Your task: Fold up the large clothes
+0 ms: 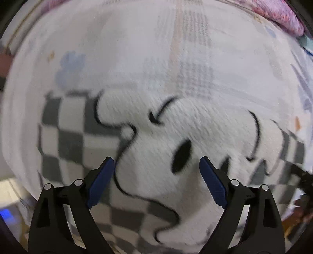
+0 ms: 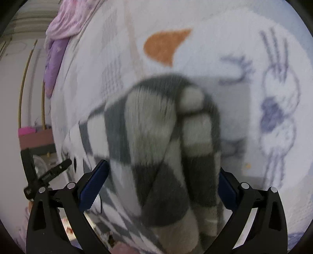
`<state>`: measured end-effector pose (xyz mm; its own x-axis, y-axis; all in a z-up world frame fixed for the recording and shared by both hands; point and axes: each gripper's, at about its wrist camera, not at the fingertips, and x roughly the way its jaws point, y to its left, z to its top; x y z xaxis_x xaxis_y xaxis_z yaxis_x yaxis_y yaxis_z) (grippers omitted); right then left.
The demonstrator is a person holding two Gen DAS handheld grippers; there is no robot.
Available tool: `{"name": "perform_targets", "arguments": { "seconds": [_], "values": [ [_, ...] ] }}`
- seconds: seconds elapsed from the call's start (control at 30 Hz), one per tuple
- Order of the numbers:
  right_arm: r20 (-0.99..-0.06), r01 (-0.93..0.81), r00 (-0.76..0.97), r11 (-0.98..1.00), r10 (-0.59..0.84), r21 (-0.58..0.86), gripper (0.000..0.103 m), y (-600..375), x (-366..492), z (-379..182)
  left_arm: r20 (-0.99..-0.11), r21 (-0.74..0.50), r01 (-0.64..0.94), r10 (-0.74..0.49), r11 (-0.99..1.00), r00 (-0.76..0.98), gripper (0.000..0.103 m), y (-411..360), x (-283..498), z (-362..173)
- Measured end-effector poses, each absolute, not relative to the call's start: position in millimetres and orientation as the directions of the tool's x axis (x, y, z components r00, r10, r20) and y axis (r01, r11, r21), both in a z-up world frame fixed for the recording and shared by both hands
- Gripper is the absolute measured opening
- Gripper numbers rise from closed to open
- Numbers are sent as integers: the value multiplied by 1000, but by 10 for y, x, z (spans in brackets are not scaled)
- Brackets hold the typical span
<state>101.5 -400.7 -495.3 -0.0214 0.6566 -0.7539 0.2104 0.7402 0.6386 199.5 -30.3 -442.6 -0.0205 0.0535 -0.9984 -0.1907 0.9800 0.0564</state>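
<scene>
The fluffy grey-and-white checkered knit sweater (image 1: 162, 148), on the patterned bed sheet (image 1: 137, 48), looks soft and floppy; both tools, left (image 1: 157, 166) and right (image 2: 164, 172), gape wide, so pinch a folded edge.

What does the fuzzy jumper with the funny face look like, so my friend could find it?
Start at the big white bedsheet with pale blue and orange prints that fills the view. On it lies the fluffy knitted grey-and-white checkered jumper. Nothing else here has its large white cartoon figure outlined in black with an oval black eye; the pink cloth at the bed's edge is plain.
</scene>
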Motion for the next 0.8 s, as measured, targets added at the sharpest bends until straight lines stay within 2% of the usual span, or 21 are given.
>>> {"name": "perform_targets", "arguments": {
  "seconds": [0.13,0.27,0.4,0.53,0.6,0.67,0.7,0.77,0.8],
  "values": [
    [-679,220,-115,685,725,694,97,-3952,845,-5016,-998,55,-161,53,985,-18,90,-495,1797,-4365],
    [-594,284,-136,606,793,743,97,-3988,682,-5104,-1000,-9,-133,-10,991,-6,90,-708,1660,-4287],
    [-681,278,-93,676,726,683,96,-3925,607,-4969,-1000,31,-112,31,993,1,90,-845,1732,-4265],
    [-801,279,-67,782,596,558,89,-3781,557,-4872,-998,-34,-97,-29,995,54,89,-939,1962,-4178],
    [-819,296,-62,794,571,531,86,-3779,546,-4857,-997,-44,-98,-38,994,61,80,-983,2097,-4174],
    [-831,293,-69,808,552,512,83,-3785,516,-4835,-999,-42,-109,-39,993,25,50,-944,2212,-4265],
    [-836,289,-74,814,544,504,83,-3769,516,-4823,-999,-44,-111,-44,993,8,43,-954,2264,-4286],
    [-840,287,-83,821,535,494,83,-3743,528,-4816,-998,-59,-94,-59,994,9,18,-1002,2396,-4281],
    [-841,285,-87,822,534,493,84,-3708,550,-4816,-998,-70,-65,-70,995,2,15,-1039,2457,-4290]
  ]
}}
